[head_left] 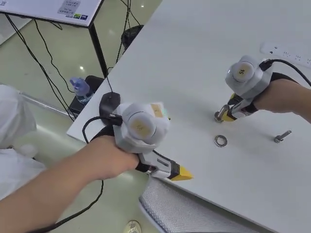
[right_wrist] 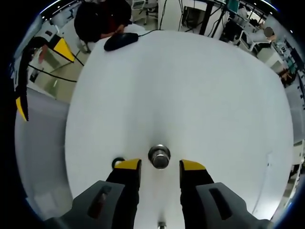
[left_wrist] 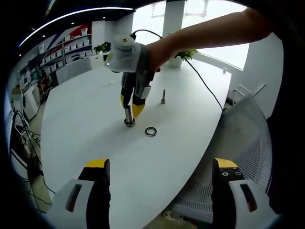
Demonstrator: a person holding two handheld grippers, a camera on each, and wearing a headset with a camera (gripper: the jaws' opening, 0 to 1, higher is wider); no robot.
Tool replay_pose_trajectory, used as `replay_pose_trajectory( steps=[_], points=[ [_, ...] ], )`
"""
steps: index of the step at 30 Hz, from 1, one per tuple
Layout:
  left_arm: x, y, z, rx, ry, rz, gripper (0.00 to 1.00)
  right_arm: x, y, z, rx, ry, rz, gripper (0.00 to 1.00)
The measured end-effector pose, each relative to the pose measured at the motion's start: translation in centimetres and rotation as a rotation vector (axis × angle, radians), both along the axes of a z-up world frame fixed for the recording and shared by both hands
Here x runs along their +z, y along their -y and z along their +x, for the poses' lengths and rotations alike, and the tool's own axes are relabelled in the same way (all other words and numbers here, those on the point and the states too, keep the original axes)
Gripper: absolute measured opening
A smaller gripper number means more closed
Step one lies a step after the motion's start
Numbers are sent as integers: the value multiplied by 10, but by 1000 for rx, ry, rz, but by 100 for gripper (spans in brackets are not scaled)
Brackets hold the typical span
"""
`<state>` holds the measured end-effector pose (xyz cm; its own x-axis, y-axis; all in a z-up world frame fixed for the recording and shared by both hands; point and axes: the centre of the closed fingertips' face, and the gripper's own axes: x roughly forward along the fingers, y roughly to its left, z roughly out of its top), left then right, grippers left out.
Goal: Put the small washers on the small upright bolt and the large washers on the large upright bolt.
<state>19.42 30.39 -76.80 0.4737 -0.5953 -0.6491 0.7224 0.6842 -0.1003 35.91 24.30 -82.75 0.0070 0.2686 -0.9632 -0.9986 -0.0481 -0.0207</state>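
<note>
The large upright bolt [head_left: 219, 115] stands on the white table [head_left: 184, 63], with a ring at its foot [left_wrist: 129, 123]. My right gripper [head_left: 226, 116] hangs over it, open; in the right gripper view the bolt head [right_wrist: 159, 156] sits just ahead of the gap between the fingers [right_wrist: 127, 165], untouched. A loose washer [head_left: 221, 141] lies flat nearby [left_wrist: 151, 131], partly hidden by a finger [right_wrist: 117, 162]. The small upright bolt [head_left: 282, 137] stands further right [left_wrist: 163, 97]. My left gripper [head_left: 181, 174] is open and holds nothing, at the table's near edge [left_wrist: 162, 167].
A black mouse [head_left: 109, 102] with its cable lies at the table's left corner. A white power strip [head_left: 291, 54] sits at the far right. A grey mesh chair [head_left: 184, 208] stands below the near edge. A water bottle [head_left: 80, 90] is on the floor.
</note>
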Motion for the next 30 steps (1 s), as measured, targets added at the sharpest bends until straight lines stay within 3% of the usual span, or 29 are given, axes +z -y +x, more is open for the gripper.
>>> replay_pose_trajectory(
  steps=[14, 22, 30],
  points=[
    [4, 3, -6, -1, 9, 7, 88, 20, 10, -11, 16, 15, 19, 33],
    [6, 2, -7, 8, 17, 8, 88, 24, 14, -31, 27, 0, 35, 33],
    [7, 6, -6, 5, 20, 5, 88, 18, 19, -55, 46, -49, 68, 35]
  ],
)
